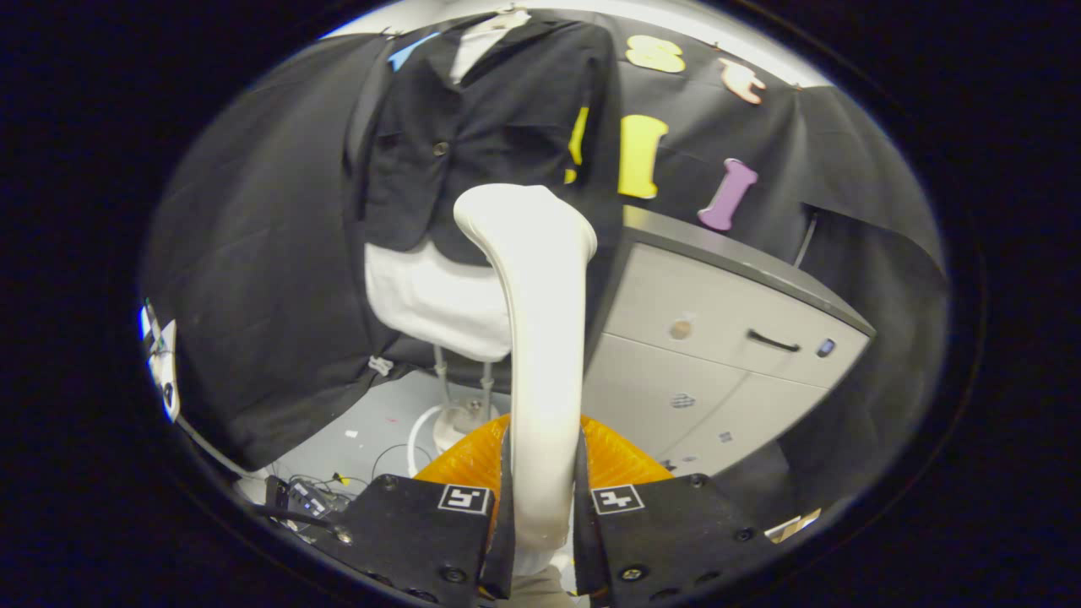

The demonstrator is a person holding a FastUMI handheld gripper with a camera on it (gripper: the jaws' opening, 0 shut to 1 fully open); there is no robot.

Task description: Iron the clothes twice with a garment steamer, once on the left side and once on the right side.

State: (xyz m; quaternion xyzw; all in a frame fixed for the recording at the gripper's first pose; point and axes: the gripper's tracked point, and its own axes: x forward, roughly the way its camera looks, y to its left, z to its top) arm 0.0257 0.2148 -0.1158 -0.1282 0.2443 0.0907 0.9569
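The gripper (540,507) is clamped on the garment steamer (536,338), both fingers pressing against the sides of its pale handle, which rises upright from between them and curves over at the top into a rounded head. That head stands in front of the clothes: a dark jacket (481,127) with a button, worn over a white shirt (435,300) whose hem hangs out below the jacket, the whole set up on a thin stand (460,397) with a round white base on the floor. Whether the steamer's head touches the cloth cannot be told. Just behind the fingers, low down, an orange ribbed part (612,456) shows on both sides of the handle. To the right of the clothes stands a light grey cabinet (718,338) with a dark top, its doors and drawer shut, one dark handle on the front; what it holds is hidden. The floor (372,414) is pale grey, with loose cables (338,485) and a small dark device lying on it left of the fingers. Black cloth (253,279) hangs behind the clothes and around the cabinet as the booth's wall.
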